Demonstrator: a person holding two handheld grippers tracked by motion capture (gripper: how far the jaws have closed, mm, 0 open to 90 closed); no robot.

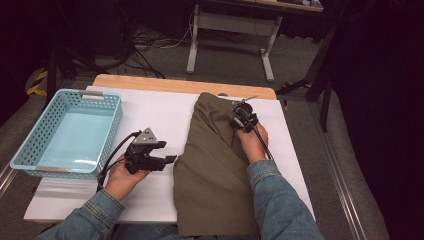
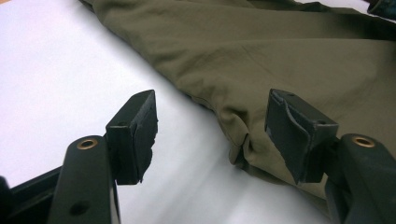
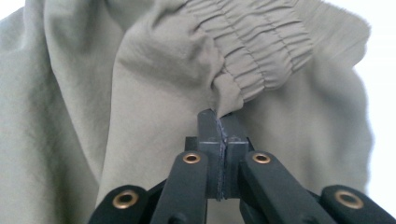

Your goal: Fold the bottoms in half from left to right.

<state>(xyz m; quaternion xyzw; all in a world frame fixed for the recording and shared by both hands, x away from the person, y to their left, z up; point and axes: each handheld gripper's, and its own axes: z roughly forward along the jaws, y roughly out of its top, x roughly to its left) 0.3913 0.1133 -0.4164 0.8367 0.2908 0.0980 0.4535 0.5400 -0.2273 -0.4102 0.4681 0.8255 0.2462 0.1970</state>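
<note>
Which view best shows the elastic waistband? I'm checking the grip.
The right gripper view: the gathered elastic waistband sits close-up, pinched at the shut jaws. The high view shows it small; the left gripper view shows plain fabric.

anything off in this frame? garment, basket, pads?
Mostly tidy. The olive garment hangs over the near table edge and is rumpled at the elastic band, where the right gripper is shut on it. The left gripper pads look frayed at the edges. The blue basket sits slightly askew.
</note>
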